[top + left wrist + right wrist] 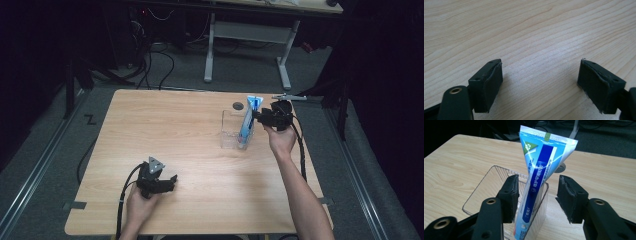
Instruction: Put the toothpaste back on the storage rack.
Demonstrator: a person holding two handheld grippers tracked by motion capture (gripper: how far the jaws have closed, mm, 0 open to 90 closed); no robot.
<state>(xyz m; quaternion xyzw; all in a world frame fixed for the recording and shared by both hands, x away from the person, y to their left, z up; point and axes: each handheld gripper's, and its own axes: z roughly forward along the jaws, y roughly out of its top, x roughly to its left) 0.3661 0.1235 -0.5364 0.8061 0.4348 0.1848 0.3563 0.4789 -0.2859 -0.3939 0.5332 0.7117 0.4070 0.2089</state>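
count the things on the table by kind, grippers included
blue and white toothpaste tube: 1
clear plastic rectangular container: 1
black two-jaw grippers: 2, left gripper and right gripper
total: 4

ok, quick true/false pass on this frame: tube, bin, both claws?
1. The blue and white toothpaste tube stands upright inside the clear plastic bin. True.
2. The right claw is clamped shut on the tube. False: its jaws stand apart on either side of the tube, not pressing it.
3. The left claw is open over bare wooden table. True.
4. The bin sits at the table's left edge, beside the left claw. False: it is on the right half, by the right claw.
5. The tube lies flat on the table. False: it stands in the bin, crimped end up.
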